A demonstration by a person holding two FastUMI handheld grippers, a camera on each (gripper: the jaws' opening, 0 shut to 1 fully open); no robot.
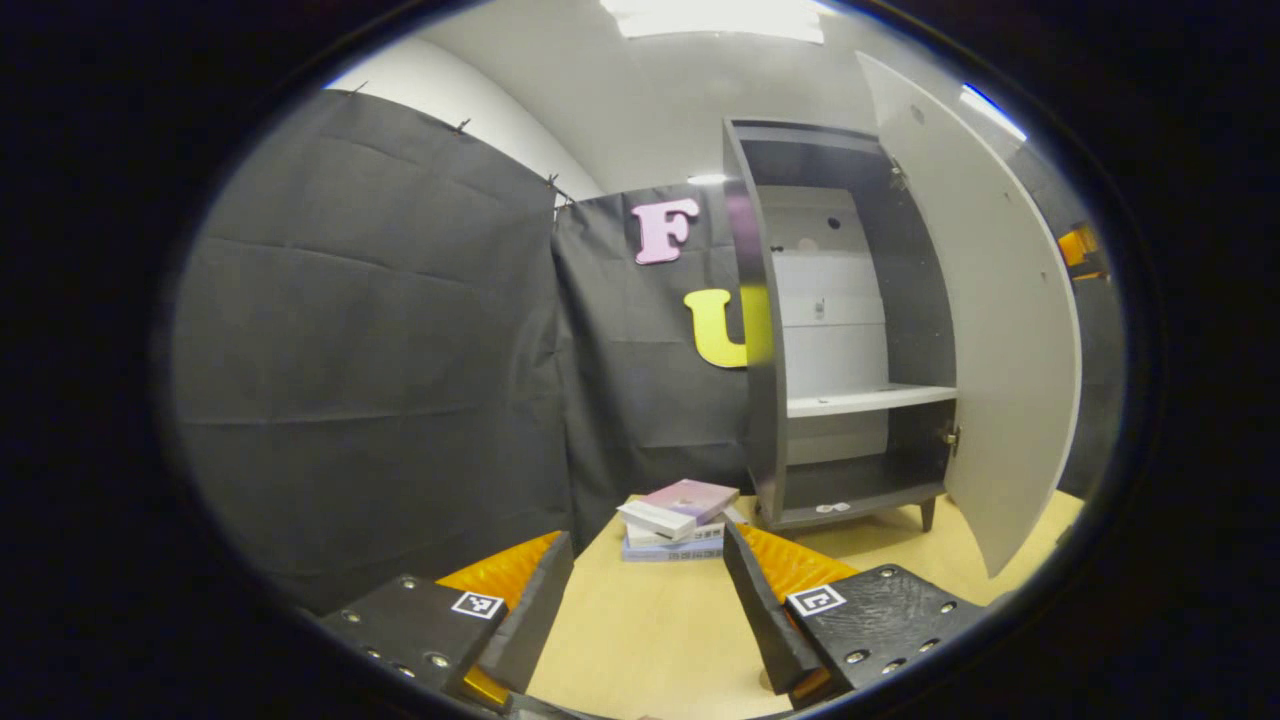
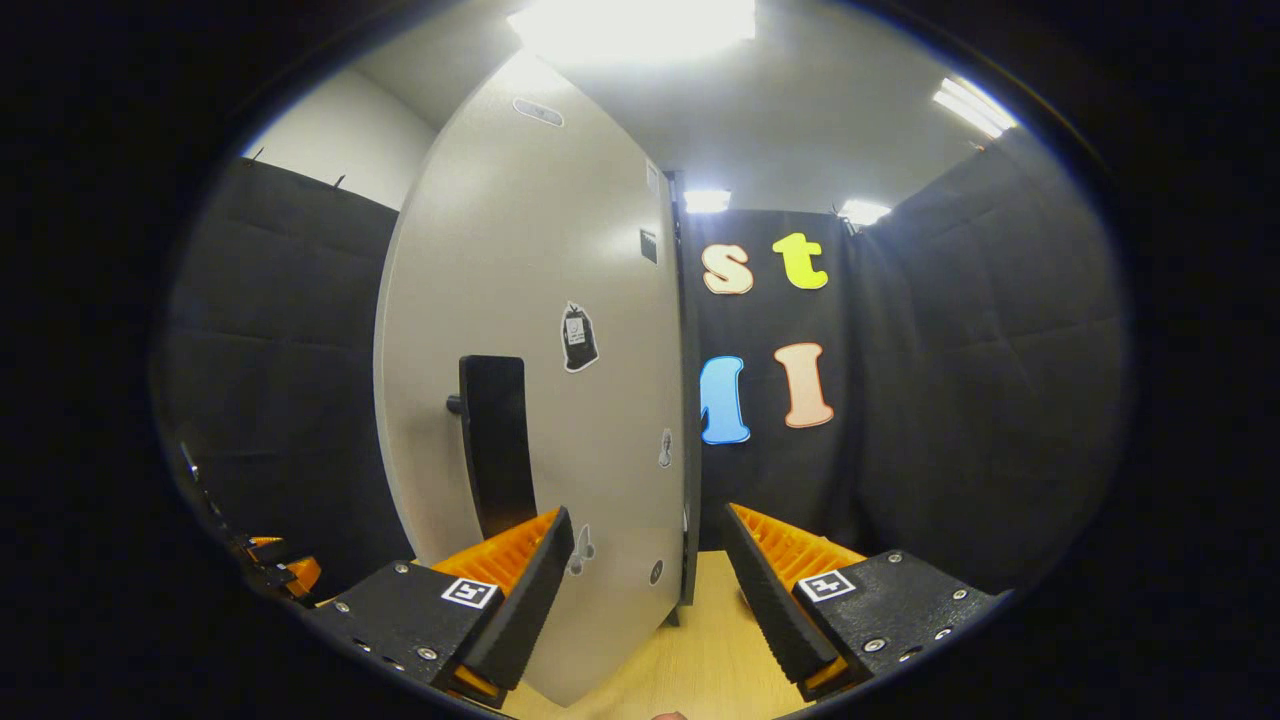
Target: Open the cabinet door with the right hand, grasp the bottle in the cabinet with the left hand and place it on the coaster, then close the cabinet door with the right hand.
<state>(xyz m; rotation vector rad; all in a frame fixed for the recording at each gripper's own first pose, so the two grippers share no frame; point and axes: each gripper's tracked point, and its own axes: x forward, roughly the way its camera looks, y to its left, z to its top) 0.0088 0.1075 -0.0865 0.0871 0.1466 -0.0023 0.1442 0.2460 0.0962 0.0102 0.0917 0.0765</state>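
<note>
We find the cabinet point(image 1: 850, 330) standing upright on the table point(image 1: 650, 640), its long axis vertical, its opening facing us. Its door point(image 1: 985, 320) is swung wide to the right; the black handle point(image 2: 495, 440) runs vertically. A book stack point(image 1: 675, 520) lies just left. Left gripper point(image 1: 650, 590) and right gripper point(image 2: 650, 590) both gape, holding nothing.

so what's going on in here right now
A person holds two grippers at a tall grey cabinet on a light wooden table. Its pale door stands wide open, its shelves look bare. The right gripper is open beside the door's black handle, touching nothing. The left gripper is open, facing a small stack of books.
</note>
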